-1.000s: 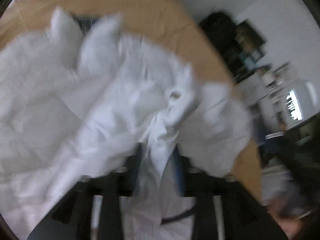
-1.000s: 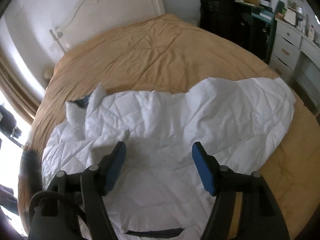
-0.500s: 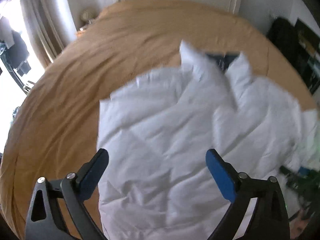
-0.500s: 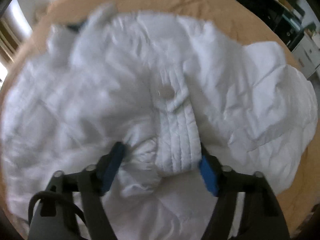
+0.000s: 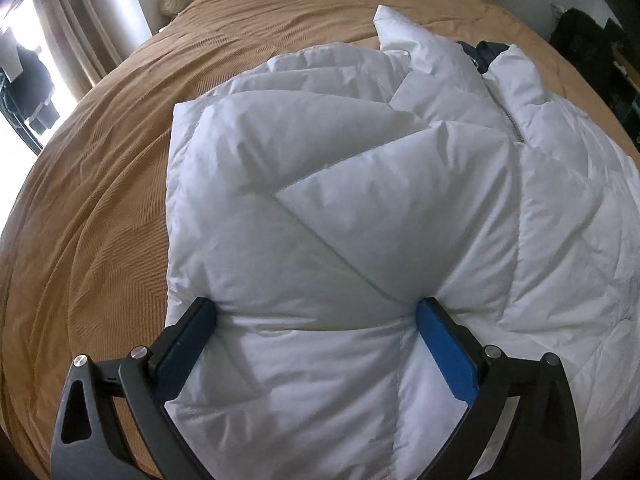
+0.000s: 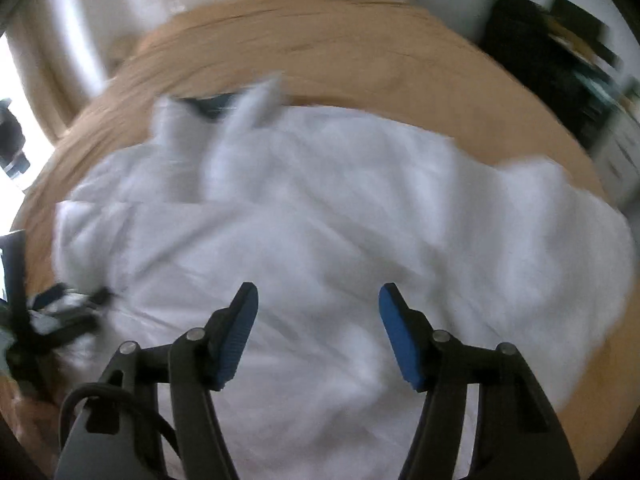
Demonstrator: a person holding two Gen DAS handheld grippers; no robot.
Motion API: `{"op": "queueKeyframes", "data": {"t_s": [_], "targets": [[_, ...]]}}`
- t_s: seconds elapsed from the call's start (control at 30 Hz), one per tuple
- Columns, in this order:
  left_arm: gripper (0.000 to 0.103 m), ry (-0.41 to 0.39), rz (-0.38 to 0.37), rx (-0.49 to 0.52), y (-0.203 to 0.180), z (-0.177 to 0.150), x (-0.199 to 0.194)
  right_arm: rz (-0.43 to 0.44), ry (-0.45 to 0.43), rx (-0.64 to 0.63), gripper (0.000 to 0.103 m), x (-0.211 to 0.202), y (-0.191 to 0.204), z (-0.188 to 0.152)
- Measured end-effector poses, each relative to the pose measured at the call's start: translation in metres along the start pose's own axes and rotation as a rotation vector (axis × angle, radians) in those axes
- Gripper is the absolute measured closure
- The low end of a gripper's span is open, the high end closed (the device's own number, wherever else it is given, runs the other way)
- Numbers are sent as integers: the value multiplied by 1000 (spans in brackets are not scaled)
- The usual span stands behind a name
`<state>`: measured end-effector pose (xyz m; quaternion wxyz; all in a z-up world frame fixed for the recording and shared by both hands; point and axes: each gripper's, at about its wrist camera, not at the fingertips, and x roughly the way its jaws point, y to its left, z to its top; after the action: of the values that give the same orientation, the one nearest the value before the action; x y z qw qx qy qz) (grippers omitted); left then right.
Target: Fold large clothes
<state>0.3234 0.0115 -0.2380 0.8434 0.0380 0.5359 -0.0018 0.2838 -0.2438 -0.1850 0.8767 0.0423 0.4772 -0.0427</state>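
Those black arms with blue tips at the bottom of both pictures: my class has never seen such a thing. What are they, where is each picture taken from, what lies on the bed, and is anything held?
They are two hand-held grippers, one in each of a person's hands, each carrying a camera that looks along its own fingers. The sharp picture is from the left gripper, the blurred one from the right gripper. A white padded jacket, zip visible, lies on a bed with a tan bedspread. Nothing is held. The left jaws have just opened wide, their tips pressed into the jacket; the right jaws have been closing, with nothing gripped.
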Motion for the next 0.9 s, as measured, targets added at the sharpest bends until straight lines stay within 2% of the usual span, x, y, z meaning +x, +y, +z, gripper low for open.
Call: {"op": "queueKeyframes", "data": {"t_s": [0.03,0.1,0.17,0.2,0.27,0.33,0.37,0.43,0.47,0.5,0.53,0.57,0.6,0.67,0.73,0.8,0.9], "targets": [[2,-2,1,8,1,-1,-1,-8,19,-5,41,15,6,5],[2,-7,-10,18,-1,-8,-5,-76,89,19,42,54,1,11],[2,-5,-13,24,-1,-10,-4,-67,109,51,43,76,-12,8],[2,-9,-7,26,-2,-10,-4,-55,100,68,48,77,-18,8],[2,-13,2,24,-3,-10,-5,-88,73,62,60,65,-22,9],[2,-13,-3,21,-2,-10,-5,-99,17,35,56,37,-22,2],[2,-14,-5,21,-2,-10,-6,-70,-8,13,53,20,-20,-7],[5,-15,-10,10,-1,-10,-10,-60,-13,-44,39,4,-15,-24],[14,-18,-13,4,-1,-10,-14,-91,-8,-77,26,1,-12,-36],[23,-27,-21,0,-1,-13,-23,-129,11,-102,22,10,-12,-39],[23,-41,-36,3,-1,-15,-34,-173,42,-113,22,22,-15,-48],[23,-53,-61,5,-1,-19,-49,-199,90,-95,22,38,-24,-52],[23,-50,-70,8,-2,-23,-59,-171,111,-60,23,47,-32,-50],[19,-57,-88,9,-4,-33,-74,-79,81,36,23,35,-57,-46],[19,-52,-110,1,-7,-43,-80,-54,28,105,22,11,-84,-40],[19,-31,-114,15,-14,-52,-70,-55,-17,186,21,-15,-125,-29],[18,28,-79,22,-22,-59,-47,-124,-45,306,18,-40,-194,-24]]}}
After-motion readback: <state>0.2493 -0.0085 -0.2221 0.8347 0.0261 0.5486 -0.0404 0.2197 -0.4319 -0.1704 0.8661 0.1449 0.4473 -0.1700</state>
